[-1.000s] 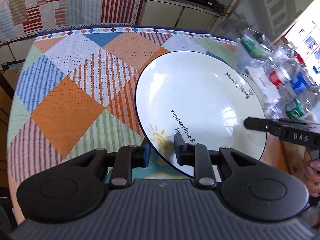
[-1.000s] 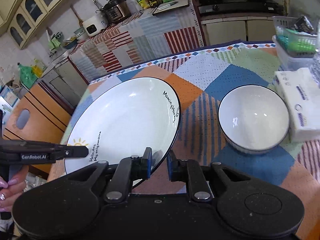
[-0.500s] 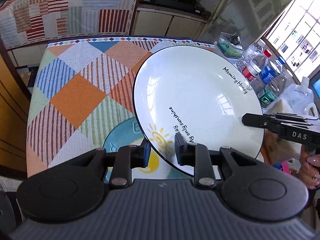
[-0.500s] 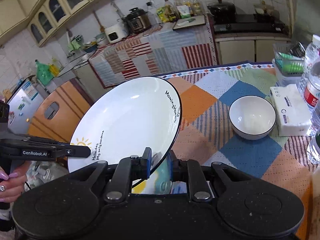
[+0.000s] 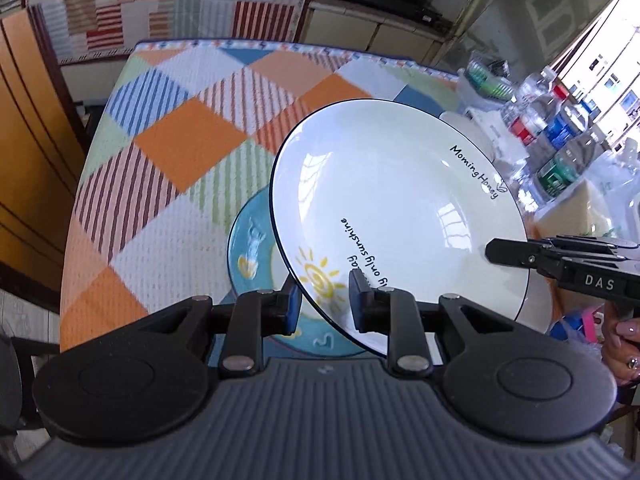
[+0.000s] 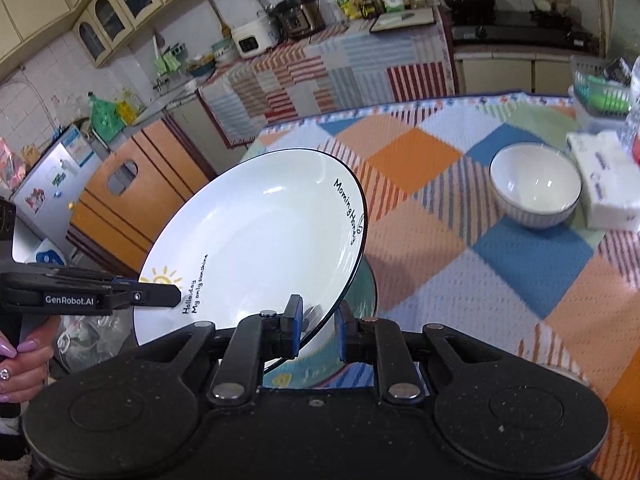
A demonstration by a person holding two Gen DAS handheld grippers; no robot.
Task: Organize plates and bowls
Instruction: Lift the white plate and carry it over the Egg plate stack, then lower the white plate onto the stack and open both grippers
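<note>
1. Across the middle of both wrist views, the white plate point(image 5: 400, 216) hangs tilted above the worktop point(image 5: 192, 152), carried by both tongs at once.
2. At the lower centre of the left wrist view, the left tongs point(image 5: 325, 305) are clenched on the plate's near rim, beside the printed sun; one pad sits under the rim and the other on the inner face.
3. At the lower centre of the right wrist view, the right tongs point(image 6: 318, 330) are clenched on the opposite part of the rim, so the plate spans the gap between the two hands.
4. Directly beneath the raised plate lies a blue plate point(image 5: 252, 248) flat on the worktop; its edge shows at lower left of the white plate in the left wrist view and as a dark arc below it in the right wrist view.
5. The relation that matters: the white plate sits over the blue one but tipped, its far edge higher than the pinched edge in the right wrist view. My judgement is that levelling and centring it over the blue plate comes next.
6. Toward the upper right of the right wrist view, a white bowl point(image 6: 535, 190) stands well apart, next to a tissue pack point(image 6: 604, 184); the right hand is the nearer one to it.
</note>
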